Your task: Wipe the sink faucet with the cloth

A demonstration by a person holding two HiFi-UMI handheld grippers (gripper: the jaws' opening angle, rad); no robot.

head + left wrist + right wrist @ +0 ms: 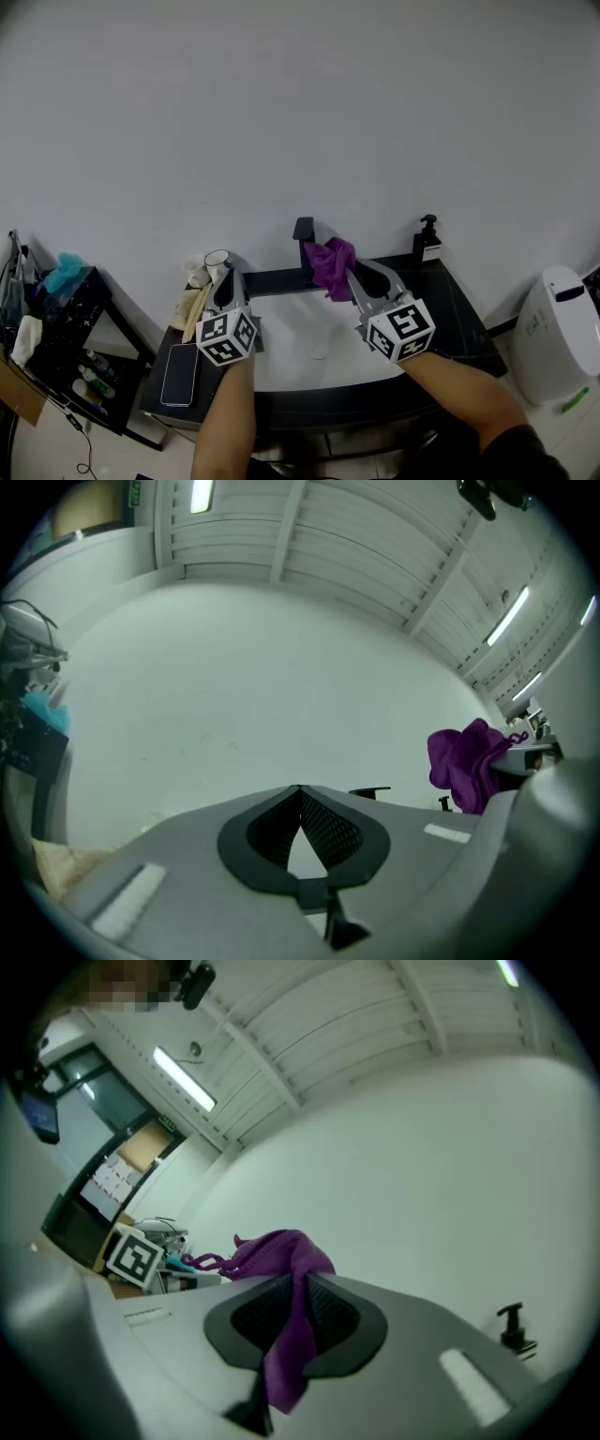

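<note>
Right tongs (345,272) clamp the purple cloth (330,264), bunched just right of the black faucet (305,242) and apparently touching it. Faucet stands upright at the back rim of the sink (281,361). Left tongs (223,279) pinched together, empty, well left of the faucet. Right is nearer.

Dark tabletop (459,314) against a white wall, with a white sink (300,354) sunk in its middle. At the far edge, behind the sink: black faucet (305,242), upright. In the far right corner: dark soap bottle (427,240) with a pump top. On the left strip, far end: white cup (217,262), upright, with something small and pale just left of it, too small to tell. Nearer: beige rag (192,311), crumpled. Nearest, at the left corner: phone (179,373), lying flat just beside the rag.
</note>
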